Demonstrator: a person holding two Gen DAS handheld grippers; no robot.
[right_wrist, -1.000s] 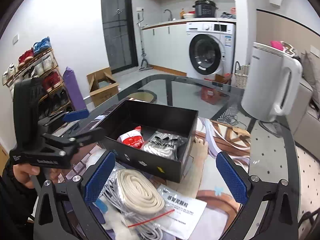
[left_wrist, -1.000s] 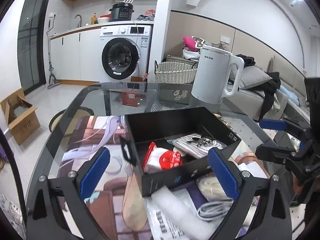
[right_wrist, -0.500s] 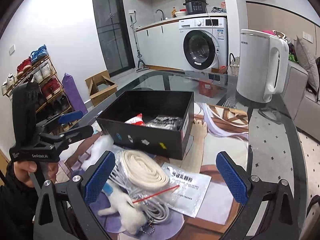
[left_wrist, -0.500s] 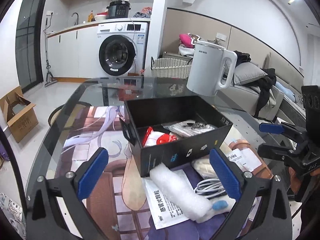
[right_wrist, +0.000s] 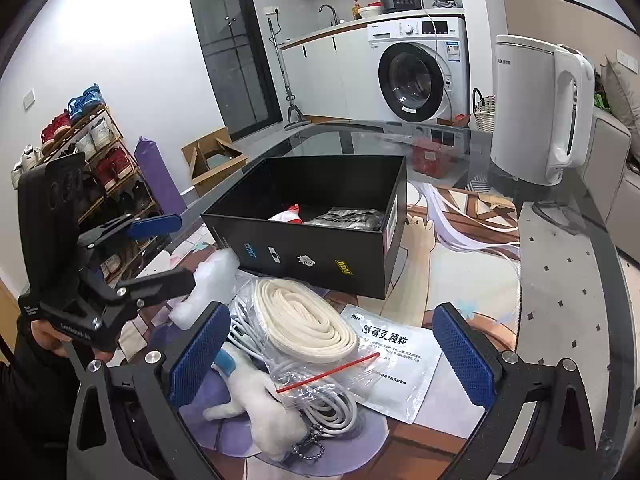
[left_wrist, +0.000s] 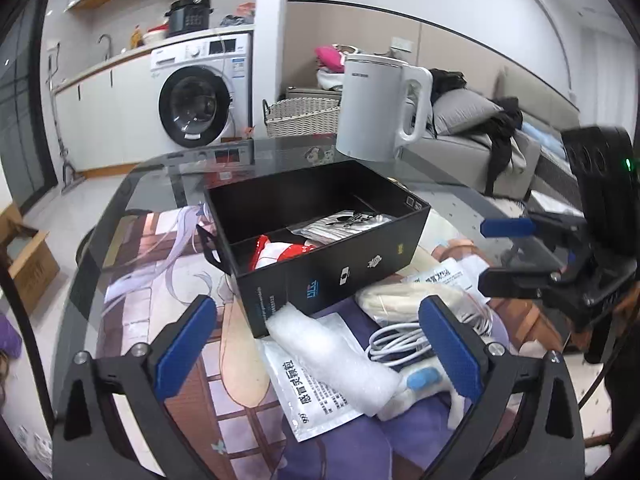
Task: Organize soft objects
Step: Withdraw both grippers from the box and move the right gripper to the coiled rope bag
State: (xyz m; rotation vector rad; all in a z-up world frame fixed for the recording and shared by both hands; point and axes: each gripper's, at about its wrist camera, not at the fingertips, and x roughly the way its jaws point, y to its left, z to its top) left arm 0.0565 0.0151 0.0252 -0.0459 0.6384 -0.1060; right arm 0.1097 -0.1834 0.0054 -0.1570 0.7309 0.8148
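**Soft items heaped in front of the open black box, both grippers empty**

Centre of the right wrist view: a coiled cream strap in a clear zip bag [right_wrist: 308,326], lying on a loop of white cable [right_wrist: 328,410]. Just below it, a white plush toy with a ball chain [right_wrist: 260,404]. A white printed sachet [right_wrist: 394,358] lies flat to the right, partly under the bag. A roll of bubble wrap [left_wrist: 336,364] rests against the box's near corner, lower centre of the left wrist view.

Behind the heap, black box [right_wrist: 320,216], lid off, holding a red-and-white packet [left_wrist: 280,252] and a silver-grey printed packet [left_wrist: 340,224].

Left gripper [left_wrist: 320,344]: jaws wide, nothing between them, hanging above the bubble wrap and sachet. Right gripper [right_wrist: 332,356]: jaws wide, nothing held, straddling the bagged strap from above.

All of this sits on a glass table [right_wrist: 560,300] with an illustrated mat [left_wrist: 160,248]. White kettle [right_wrist: 536,108] stands upper right, well apart from the heap. Washing machine [right_wrist: 420,68] at the far wall.
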